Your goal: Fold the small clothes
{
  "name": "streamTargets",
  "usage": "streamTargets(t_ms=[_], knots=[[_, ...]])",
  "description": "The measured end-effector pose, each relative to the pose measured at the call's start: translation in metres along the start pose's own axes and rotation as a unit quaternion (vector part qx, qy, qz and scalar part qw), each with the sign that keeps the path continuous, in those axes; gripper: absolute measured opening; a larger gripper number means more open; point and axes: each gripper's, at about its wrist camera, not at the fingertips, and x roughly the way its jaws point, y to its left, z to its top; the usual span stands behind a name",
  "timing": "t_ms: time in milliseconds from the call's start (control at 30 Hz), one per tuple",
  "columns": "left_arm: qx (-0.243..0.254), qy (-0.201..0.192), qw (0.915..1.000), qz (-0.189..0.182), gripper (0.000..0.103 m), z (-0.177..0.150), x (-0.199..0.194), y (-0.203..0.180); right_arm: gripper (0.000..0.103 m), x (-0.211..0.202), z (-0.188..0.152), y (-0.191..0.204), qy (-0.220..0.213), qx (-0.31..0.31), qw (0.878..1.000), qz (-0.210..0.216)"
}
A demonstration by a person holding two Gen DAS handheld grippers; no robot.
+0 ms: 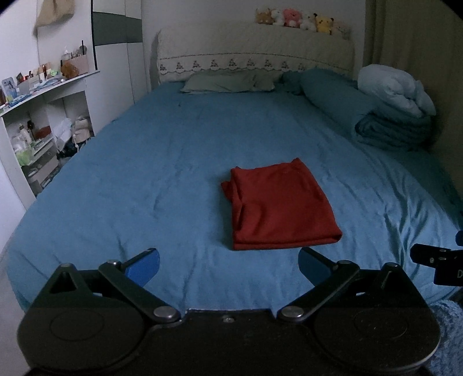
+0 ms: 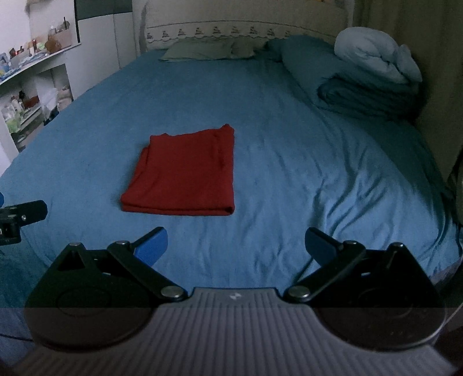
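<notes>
A red garment [image 1: 279,206] lies folded into a neat rectangle on the blue bedsheet [image 1: 162,179], its folded edge toward me. It also shows in the right wrist view [image 2: 183,175]. My left gripper [image 1: 228,266] is open and empty, held just short of the garment's near edge and slightly left of it. My right gripper [image 2: 235,247] is open and empty, near the bed's front edge and to the right of the garment. The right gripper's tip [image 1: 434,261] shows at the right edge of the left wrist view.
Folded blue blankets [image 1: 396,115] and pillows [image 1: 228,82] lie at the head of the bed. White shelves with clutter [image 1: 43,121] stand left of the bed. Plush toys [image 1: 298,18] sit on the headboard. A curtain [image 2: 405,43] hangs at the right.
</notes>
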Motion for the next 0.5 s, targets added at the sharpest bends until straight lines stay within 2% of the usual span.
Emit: streamTargets(t_ms=[500], knots=[[0.007, -0.001, 1.0000, -0.002, 0.103, -0.0005, -0.0031, -0.0015, 0.103, 0.0012, 0.0005, -0.0081, 0.008, 0.015, 1.000, 0.003]])
